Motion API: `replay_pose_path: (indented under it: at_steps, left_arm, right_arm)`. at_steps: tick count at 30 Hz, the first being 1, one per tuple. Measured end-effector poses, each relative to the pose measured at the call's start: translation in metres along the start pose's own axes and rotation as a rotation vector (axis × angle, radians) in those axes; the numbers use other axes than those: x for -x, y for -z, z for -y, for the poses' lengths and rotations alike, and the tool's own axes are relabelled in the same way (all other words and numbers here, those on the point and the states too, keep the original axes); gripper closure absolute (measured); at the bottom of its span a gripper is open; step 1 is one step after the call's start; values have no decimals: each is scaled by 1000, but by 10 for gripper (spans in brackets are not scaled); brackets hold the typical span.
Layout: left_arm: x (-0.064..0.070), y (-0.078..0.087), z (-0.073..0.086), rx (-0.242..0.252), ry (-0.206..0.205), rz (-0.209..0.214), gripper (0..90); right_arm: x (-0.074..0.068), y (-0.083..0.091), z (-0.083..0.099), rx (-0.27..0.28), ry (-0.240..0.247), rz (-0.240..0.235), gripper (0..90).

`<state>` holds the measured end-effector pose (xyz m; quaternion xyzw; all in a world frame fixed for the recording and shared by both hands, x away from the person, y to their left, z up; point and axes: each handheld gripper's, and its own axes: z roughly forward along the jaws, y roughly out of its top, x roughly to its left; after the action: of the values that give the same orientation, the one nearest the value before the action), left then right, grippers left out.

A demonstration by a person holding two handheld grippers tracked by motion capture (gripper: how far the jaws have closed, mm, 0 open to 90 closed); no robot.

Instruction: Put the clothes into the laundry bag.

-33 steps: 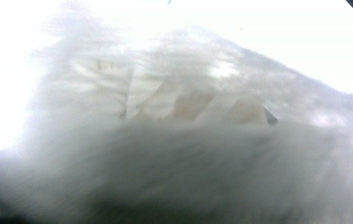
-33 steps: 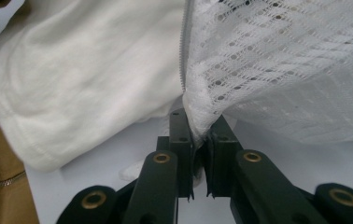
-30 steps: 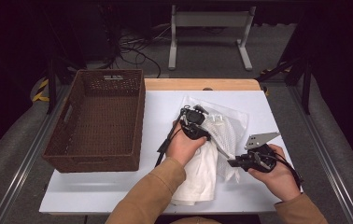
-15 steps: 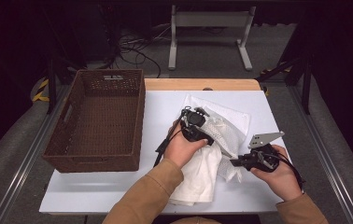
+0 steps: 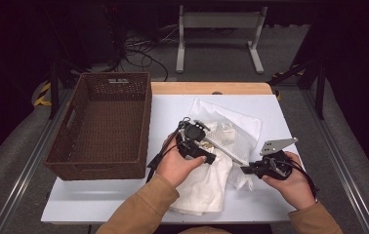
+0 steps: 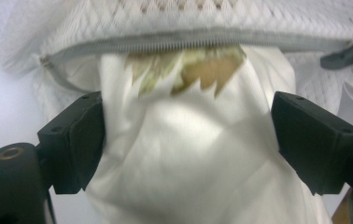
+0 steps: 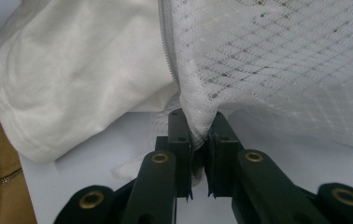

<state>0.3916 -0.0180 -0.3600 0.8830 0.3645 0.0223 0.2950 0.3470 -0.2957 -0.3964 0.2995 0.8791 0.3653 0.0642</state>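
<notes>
White mesh laundry bag with a grey zipper (image 5: 236, 134) lying mid-table on the white tabletop (image 5: 99, 195), crumpled white cotton garment (image 5: 207, 183) spilling from its open mouth, right gripper (image 7: 198, 140) pinching the bag's mesh edge, left gripper (image 6: 188, 135) spreading wide around the garment, brown wicker basket (image 5: 105, 124) sitting well left.

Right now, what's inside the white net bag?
A white cloth goes in under the mesh bag's open zipper, with a tan and green print showing. How far in it reaches is covered by mesh.
</notes>
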Motion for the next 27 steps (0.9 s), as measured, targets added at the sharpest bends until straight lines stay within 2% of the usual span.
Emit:
replay_pose_path:
  at_steps: [6, 10, 14, 18, 27]
  left_arm:
    - [5, 13, 20, 27, -9, 12, 133]
    - [6, 14, 32, 31, -15, 17, 129]
    - [8, 2, 43, 6, -16, 50, 115]
    - [6, -13, 51, -29, -11, 48, 99]
    - [-2, -34, 67, -50, 15, 100, 65]
  right_arm:
    - [1, 0, 1, 1, -8, 5, 819]
    - [1, -1, 2, -2, -9, 7, 816]
    - [1, -1, 3, -1, -10, 6, 812]
    - [0, -1, 3, 0, -10, 6, 809]
    - [2, -1, 4, 4, -15, 6, 801]
